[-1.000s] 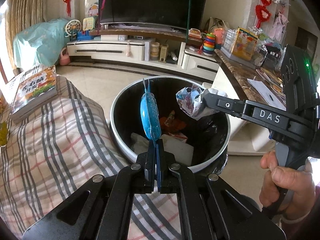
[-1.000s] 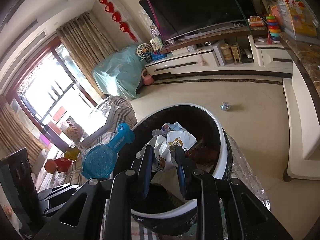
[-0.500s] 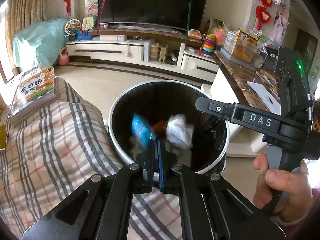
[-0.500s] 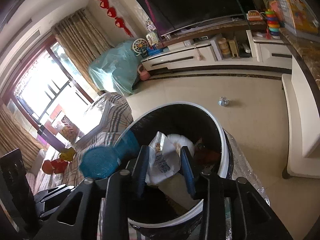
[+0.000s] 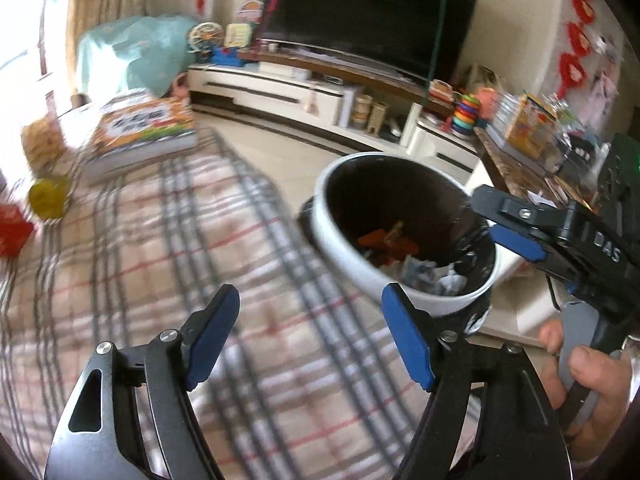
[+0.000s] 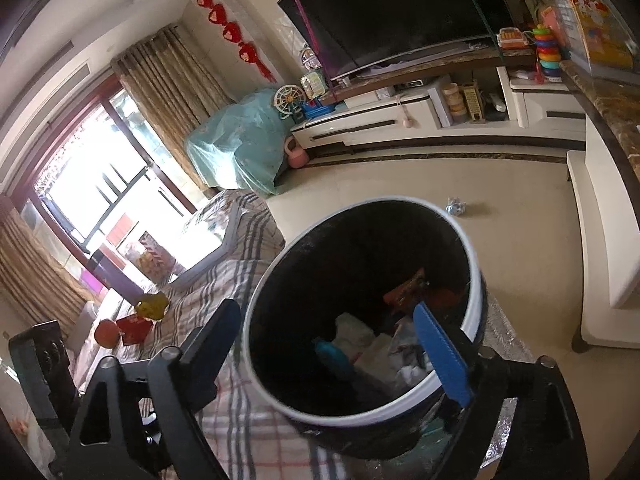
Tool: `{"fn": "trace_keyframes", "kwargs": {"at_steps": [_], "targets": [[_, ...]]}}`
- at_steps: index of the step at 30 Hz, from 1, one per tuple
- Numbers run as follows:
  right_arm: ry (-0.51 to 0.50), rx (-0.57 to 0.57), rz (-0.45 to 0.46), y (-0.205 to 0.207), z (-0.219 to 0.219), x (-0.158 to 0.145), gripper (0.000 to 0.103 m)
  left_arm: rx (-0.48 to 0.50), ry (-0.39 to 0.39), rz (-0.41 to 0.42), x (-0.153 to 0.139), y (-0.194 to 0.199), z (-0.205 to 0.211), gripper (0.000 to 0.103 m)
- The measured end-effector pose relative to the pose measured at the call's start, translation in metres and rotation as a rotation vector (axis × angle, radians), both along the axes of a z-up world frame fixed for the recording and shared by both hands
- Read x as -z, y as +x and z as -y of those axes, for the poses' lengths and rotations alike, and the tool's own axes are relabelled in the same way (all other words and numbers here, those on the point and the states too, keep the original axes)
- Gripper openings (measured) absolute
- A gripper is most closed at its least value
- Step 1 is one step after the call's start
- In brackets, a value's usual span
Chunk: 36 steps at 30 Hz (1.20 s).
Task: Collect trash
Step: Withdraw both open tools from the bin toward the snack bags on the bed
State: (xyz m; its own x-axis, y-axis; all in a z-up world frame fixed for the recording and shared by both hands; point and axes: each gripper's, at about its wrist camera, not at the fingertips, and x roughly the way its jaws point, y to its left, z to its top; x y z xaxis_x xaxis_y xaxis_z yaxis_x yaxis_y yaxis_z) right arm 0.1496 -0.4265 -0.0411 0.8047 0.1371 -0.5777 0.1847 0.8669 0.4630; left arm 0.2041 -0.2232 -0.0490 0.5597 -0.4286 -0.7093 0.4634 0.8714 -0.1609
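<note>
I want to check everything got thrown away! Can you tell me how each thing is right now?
left gripper: open, empty.
right gripper: open, empty, above the bin.
trash bin: upright, uncovered, partly filled.
blue wrapper: lying inside the bin.
crumpled paper: lying inside the bin.
foil ball: on the floor, not collected.

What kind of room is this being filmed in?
Most likely a home living room: a big dark television over a low white media cabinet, curtains beside a bright window, and children's toys such as stacking rings.
</note>
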Motion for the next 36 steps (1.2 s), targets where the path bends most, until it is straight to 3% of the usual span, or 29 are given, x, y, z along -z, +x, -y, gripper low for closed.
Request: {"fn": "trace_keyframes", "kwargs": {"at_steps": [15, 36], "targets": [[-0.008, -0.16, 0.03, 0.01, -0.082, -0.006, 0.093, -0.207, -0.03, -0.027, 0.011, -0.011, -0.111, 0.076], [-0.035, -0.355, -0.035, 0.051, -0.194, 0.029, 0.094, -0.477, -0.05, -0.053, 0.026, -0.006, -0.24, 0.076]]}}
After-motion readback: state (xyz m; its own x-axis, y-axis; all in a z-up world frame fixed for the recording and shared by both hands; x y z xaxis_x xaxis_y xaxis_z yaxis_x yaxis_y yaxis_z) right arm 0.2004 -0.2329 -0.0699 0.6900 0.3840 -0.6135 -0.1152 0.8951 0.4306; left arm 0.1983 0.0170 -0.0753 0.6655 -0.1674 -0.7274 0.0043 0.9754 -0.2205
